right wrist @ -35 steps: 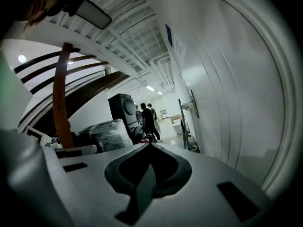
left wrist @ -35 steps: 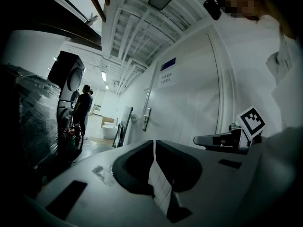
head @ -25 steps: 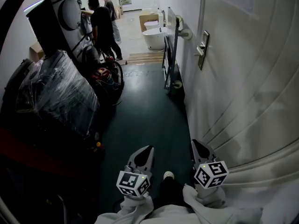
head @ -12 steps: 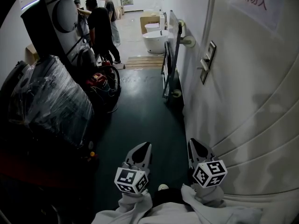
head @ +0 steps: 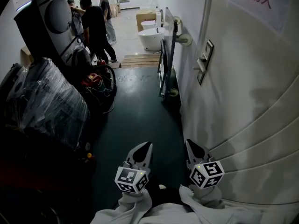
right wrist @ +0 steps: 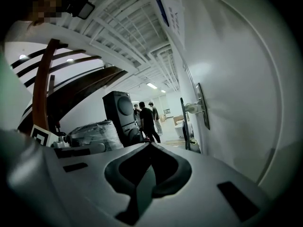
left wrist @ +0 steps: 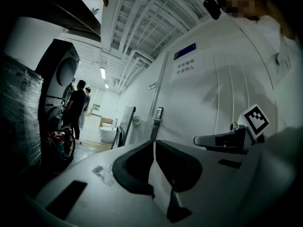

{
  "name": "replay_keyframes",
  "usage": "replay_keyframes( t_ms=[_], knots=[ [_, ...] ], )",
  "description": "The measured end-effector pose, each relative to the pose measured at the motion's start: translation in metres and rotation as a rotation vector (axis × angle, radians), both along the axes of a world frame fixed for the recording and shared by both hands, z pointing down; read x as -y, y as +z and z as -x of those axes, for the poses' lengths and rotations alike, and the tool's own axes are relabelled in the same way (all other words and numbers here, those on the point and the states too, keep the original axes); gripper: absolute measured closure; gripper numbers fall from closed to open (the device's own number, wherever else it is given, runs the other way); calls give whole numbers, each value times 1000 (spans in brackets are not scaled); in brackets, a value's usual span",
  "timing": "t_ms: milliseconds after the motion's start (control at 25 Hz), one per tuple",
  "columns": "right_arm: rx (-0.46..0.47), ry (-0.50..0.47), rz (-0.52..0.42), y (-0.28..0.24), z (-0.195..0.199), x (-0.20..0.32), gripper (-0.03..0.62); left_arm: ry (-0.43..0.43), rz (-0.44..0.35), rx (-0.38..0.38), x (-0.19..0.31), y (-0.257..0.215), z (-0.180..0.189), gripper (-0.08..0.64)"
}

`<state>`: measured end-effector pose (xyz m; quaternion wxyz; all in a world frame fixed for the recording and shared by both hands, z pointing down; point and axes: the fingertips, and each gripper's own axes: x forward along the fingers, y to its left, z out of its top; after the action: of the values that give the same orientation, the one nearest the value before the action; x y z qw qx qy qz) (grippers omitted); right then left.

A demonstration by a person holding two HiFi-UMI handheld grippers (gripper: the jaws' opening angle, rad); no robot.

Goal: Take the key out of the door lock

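Note:
The white door (head: 252,92) fills the right side of the head view. Its metal lock plate with handle (head: 204,61) sits far ahead of both grippers; it also shows in the left gripper view as lock plate (left wrist: 156,118) and in the right gripper view as lock plate (right wrist: 202,105). No key can be made out at this distance. My left gripper (head: 146,146) and right gripper (head: 189,144) hang low near my body, side by side, both shut and empty. The left gripper (left wrist: 154,143) and right gripper (right wrist: 149,145) point along the corridor.
A plastic-wrapped bundle (head: 44,101) and stacked dark machines (head: 49,22) line the left side. Red gear with cables (head: 96,80) lies beyond. A metal frame (head: 167,62) leans on the right wall. Two people (head: 96,24) stand at the far end near a white tub (head: 152,38).
The view has shifted a little forward along the corridor, and the lock plate sits slightly lower in the picture. Both grippers stay shut in the same low pose.

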<state>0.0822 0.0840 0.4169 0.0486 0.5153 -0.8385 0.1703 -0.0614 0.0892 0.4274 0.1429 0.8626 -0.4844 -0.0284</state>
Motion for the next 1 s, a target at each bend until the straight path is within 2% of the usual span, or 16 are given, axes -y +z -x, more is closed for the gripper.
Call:
replay_keyframes(
  t_ms=[240,440,1000],
  knots=[
    [9,19,21,12,-7,6,543,13,19,12,9,9,-5,537],
    [3,50,20,15,-11,29,543,58,18,10,37,9,-13,537],
    [-10,173,1,2,-12,181,543,209,-3,8,209,-2,-23,537]
  ],
)
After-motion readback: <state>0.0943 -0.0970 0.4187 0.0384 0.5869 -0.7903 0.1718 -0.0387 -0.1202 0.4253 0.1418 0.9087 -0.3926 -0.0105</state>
